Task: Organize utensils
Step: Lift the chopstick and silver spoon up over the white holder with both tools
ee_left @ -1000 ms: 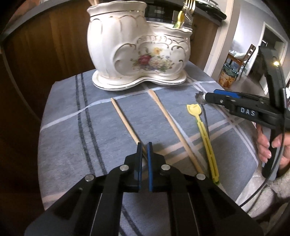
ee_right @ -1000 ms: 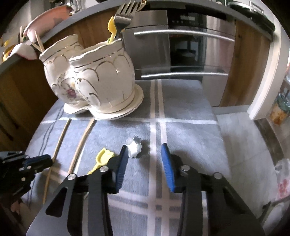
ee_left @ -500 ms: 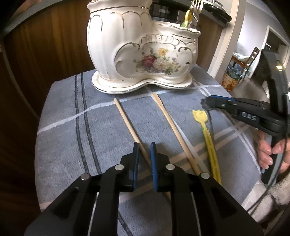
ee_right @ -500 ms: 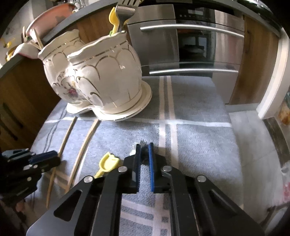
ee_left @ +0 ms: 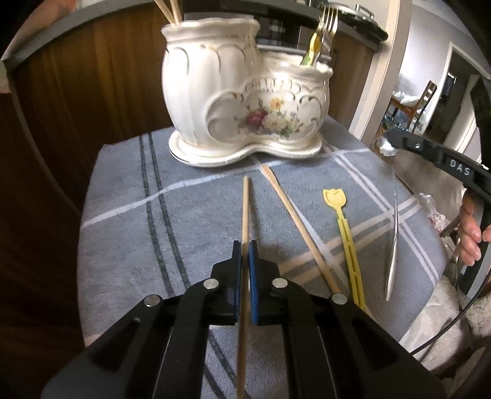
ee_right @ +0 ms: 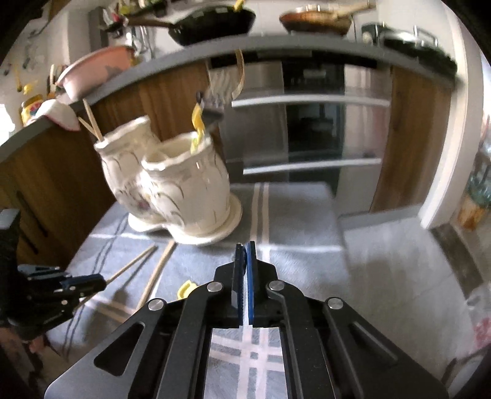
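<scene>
My left gripper (ee_left: 244, 245) is shut on a wooden chopstick (ee_left: 245, 208) that runs straight through its jaws. A second chopstick (ee_left: 291, 221) and a yellow tulip-headed pick (ee_left: 343, 227) lie on the grey checked cloth (ee_left: 129, 245). My right gripper (ee_right: 244, 247), at the right in the left wrist view (ee_left: 388, 144), is shut on the head of a silver metal utensil (ee_left: 394, 233), whose handle hangs down toward the cloth. Behind stands a white floral two-part ceramic holder (ee_left: 245, 101). Its tall part holds chopsticks (ee_left: 172, 10) and its low part holds forks (ee_left: 326, 18).
The cloth covers a small table, with edges close on the left and right. Wooden cabinets and an oven (ee_right: 310, 129) stand behind, under a counter with pans (ee_right: 211, 21). A person's hand (ee_left: 469, 233) holds the right gripper's handle. The right wrist view is blurred.
The left jaws parted a little, then shut on the chopstick, which now lines up with them. The right jaws closed on the metal utensil's head and rose with it.
</scene>
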The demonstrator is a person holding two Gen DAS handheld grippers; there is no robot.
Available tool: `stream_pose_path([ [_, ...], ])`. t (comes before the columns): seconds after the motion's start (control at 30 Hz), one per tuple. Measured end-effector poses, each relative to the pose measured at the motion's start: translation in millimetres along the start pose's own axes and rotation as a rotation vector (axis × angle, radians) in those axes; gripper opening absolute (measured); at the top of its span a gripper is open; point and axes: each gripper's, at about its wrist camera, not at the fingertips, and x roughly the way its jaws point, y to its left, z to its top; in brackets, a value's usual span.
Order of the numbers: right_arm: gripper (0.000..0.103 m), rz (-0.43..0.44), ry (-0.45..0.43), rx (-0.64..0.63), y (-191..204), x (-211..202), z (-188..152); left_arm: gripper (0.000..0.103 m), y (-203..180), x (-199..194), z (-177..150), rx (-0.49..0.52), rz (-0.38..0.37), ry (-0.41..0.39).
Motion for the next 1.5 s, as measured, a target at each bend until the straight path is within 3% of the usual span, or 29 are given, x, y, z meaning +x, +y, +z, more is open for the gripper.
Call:
stream_pose_path([
  [0.2, 0.003, -0.023, -0.102, -0.050, 9.5, -30.8, 14.5, 0.005, 6.0, -24.7, -0.1, 0.004, -0.009, -0.097],
  [0.6, 0.003, -0.003, -0.123, -0.066, 19.4, -42.2, 23.3, 0.007, 2.5, -0.1, -12.4, 0.128, 0.030, 0.130],
  [0.9, 0.003, -0.002, -0.177, -0.068, 20.5, -54.8, 26.5, 0.005, 5.6, 7.7, -11.3, 0.136, 0.038, 0.168],
  [1.17, 0.003, -0.005, -0.227, -0.057, 19.9, -67.5, 33.4, 0.005, 1.5, -26.1, -9.4, 0.151, -0.027, 0.024],
  [1.37, 0.003, -0.009, -0.278, -0.050, 23.0, -73.5, 48.0, 0.005, 1.0, -77.0, 2.9, 0.147, -0.104, -0.217],
  [1.5, 0.003, -0.030, -0.337, -0.060, 30.5, -76.2, 65.4, 0.005, 4.4, -96.8, 21.6, 0.125, -0.112, -0.387],
])
